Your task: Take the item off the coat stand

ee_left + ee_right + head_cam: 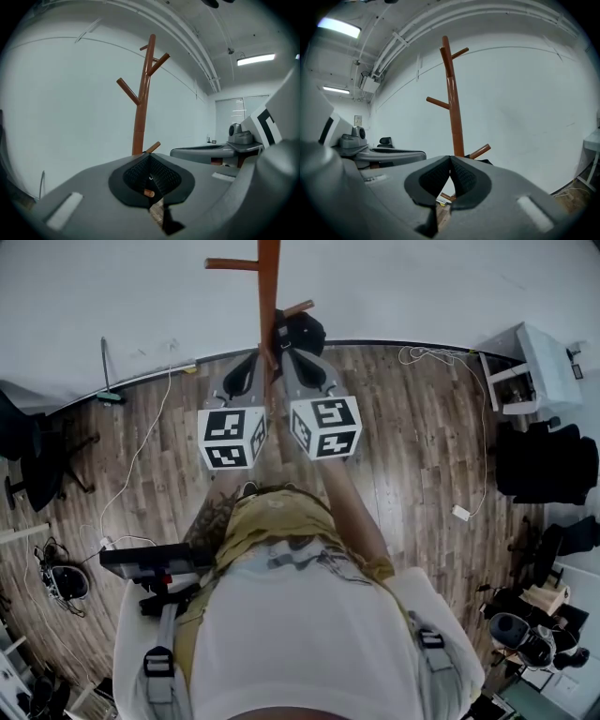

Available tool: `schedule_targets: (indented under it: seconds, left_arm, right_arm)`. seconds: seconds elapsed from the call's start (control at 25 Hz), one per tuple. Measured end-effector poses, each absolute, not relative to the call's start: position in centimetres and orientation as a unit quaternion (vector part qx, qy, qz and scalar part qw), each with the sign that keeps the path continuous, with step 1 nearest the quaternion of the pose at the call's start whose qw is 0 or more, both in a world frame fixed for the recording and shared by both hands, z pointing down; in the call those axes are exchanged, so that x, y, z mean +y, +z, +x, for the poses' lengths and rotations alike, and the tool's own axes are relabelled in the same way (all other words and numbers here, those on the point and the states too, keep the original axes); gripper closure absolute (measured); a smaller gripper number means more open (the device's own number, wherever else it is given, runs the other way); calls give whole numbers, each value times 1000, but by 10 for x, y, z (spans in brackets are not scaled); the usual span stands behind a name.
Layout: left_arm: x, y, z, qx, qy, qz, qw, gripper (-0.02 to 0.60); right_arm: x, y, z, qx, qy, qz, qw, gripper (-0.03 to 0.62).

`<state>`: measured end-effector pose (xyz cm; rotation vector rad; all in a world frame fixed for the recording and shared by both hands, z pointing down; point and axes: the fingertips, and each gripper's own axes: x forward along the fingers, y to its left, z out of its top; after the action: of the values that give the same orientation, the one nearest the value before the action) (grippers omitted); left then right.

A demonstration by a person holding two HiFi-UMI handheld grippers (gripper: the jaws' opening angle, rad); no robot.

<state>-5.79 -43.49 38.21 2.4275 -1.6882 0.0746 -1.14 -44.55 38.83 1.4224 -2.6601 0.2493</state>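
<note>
The brown wooden coat stand [269, 296] rises in front of me against the white wall. A black item [302, 332] hangs on a low peg just right of the pole. My left gripper [260, 356] and right gripper [287, 354] point at the stand, one on each side of the pole, both below the item. In the left gripper view the jaws meet at their tips [150, 157] with nothing between them, and the stand [139, 122] is straight ahead. In the right gripper view the jaws [450, 159] are also shut and empty. A black edge of the item [485, 162] peeks over the right jaw beside a peg [480, 151].
Wooden floor all round. A black office chair [37, 465] stands at the left and a white cabinet [530, 367] at the far right. Dark bags [544, 460] lie below the cabinet. White cables [131, 474] trail over the floor. Gear [155, 563] hangs at the person's waist.
</note>
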Motion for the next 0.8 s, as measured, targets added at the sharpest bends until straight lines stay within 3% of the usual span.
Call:
schedule_targets:
  seconds: [0.6,0.8]
  left_arm:
    - [-449,396,-47,-556,40,823,111,580]
    - [-447,393,-45,-557,41,821,118,580]
  right_arm:
    - [-475,410,-6,-862,93,490,96,592]
    - [-482,412,-3,-862,87,486,117,539]
